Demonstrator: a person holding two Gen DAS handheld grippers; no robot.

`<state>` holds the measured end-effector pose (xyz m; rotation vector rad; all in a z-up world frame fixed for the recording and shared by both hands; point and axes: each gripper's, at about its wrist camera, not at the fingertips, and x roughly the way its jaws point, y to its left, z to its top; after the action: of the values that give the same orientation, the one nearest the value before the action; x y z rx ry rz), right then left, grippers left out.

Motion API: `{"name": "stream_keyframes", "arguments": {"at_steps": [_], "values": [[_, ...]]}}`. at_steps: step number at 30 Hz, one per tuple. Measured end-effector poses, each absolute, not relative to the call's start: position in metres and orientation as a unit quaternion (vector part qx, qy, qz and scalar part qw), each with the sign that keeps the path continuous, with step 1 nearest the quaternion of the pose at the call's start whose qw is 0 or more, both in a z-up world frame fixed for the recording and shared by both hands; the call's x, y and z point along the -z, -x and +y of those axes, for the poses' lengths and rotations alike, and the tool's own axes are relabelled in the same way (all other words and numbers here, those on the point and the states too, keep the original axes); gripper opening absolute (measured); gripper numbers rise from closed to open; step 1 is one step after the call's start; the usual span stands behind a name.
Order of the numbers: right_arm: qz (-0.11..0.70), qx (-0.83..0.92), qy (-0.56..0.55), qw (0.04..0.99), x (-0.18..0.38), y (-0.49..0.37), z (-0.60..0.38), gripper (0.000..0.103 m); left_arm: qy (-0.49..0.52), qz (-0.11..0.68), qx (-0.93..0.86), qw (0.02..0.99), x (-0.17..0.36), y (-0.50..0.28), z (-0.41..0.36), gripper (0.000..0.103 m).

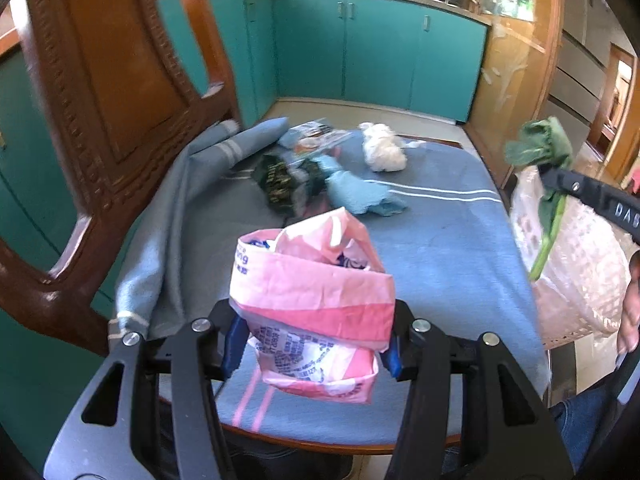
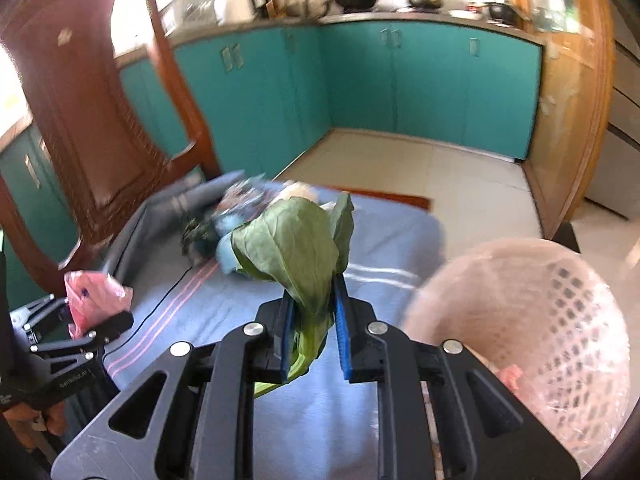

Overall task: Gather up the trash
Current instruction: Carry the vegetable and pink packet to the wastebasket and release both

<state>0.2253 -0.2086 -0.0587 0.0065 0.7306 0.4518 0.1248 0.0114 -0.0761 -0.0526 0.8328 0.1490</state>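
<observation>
My left gripper (image 1: 314,332) is shut on a crumpled pink plastic bag (image 1: 316,300) and holds it above the near edge of a blue cloth (image 1: 440,248) on a chair seat. It also shows in the right wrist view (image 2: 94,292). My right gripper (image 2: 314,320) holds a green leaf (image 2: 300,256) between its blue pads, left of a pink mesh basket (image 2: 560,320). The leaf (image 1: 540,148) and basket (image 1: 580,280) also show at the right in the left wrist view. More trash lies at the back of the cloth: a dark wrapper (image 1: 280,180), light blue paper (image 1: 352,192), white wad (image 1: 384,148).
A carved wooden chair back (image 1: 100,100) rises at the left. Teal kitchen cabinets (image 1: 360,48) stand behind, with pots on the counter. A tiled floor (image 2: 440,176) lies beyond the chair. A wooden door frame (image 1: 516,80) is at the right.
</observation>
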Motion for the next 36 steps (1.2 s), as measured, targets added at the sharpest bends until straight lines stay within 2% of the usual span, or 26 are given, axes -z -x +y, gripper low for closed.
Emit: {"name": "stream_keyframes", "arguments": {"at_steps": [6, 10, 15, 17, 19, 22, 27, 32, 36], "values": [[0.349, -0.106, -0.047, 0.93, 0.053, -0.229, -0.291, 0.018, 0.013, 0.393, -0.005, 0.92, 0.064, -0.142, -0.036, 0.054], [0.383, -0.003, -0.064, 0.921, 0.067, -0.236, -0.341, 0.019, 0.001, 0.384, 0.054, 0.922, 0.054, -0.155, -0.081, 0.054], [0.419, 0.037, -0.07, 0.904, 0.084, -0.238, -0.361, 0.02, -0.012, 0.38, 0.134, 0.915, 0.05, -0.176, -0.146, 0.054], [0.427, 0.049, -0.079, 0.899, 0.087, -0.239, -0.365, 0.03, -0.012, 0.382, 0.164, 0.909, 0.053, -0.184, -0.167, 0.054], [0.425, 0.061, -0.097, 0.898, 0.088, -0.236, -0.374, 0.05, -0.015, 0.389, 0.188, 0.902, 0.057, -0.19, -0.186, 0.054], [0.406, 0.087, -0.143, 0.899, 0.087, -0.231, -0.394, 0.063, -0.032, 0.396, 0.216, 0.892, 0.065, -0.191, -0.211, 0.057], [0.392, 0.11, -0.188, 0.894, 0.086, -0.225, -0.413, 0.064, -0.042, 0.399, 0.242, 0.884, 0.077, -0.193, -0.228, 0.066], [0.399, 0.095, -0.181, 0.894, 0.085, -0.228, -0.409, 0.064, -0.039, 0.407, 0.238, 0.881, 0.088, -0.202, -0.23, 0.08], [0.411, 0.087, -0.169, 0.892, 0.089, -0.234, -0.401, 0.064, -0.029, 0.41, 0.233, 0.881, 0.089, -0.202, -0.226, 0.084]]}}
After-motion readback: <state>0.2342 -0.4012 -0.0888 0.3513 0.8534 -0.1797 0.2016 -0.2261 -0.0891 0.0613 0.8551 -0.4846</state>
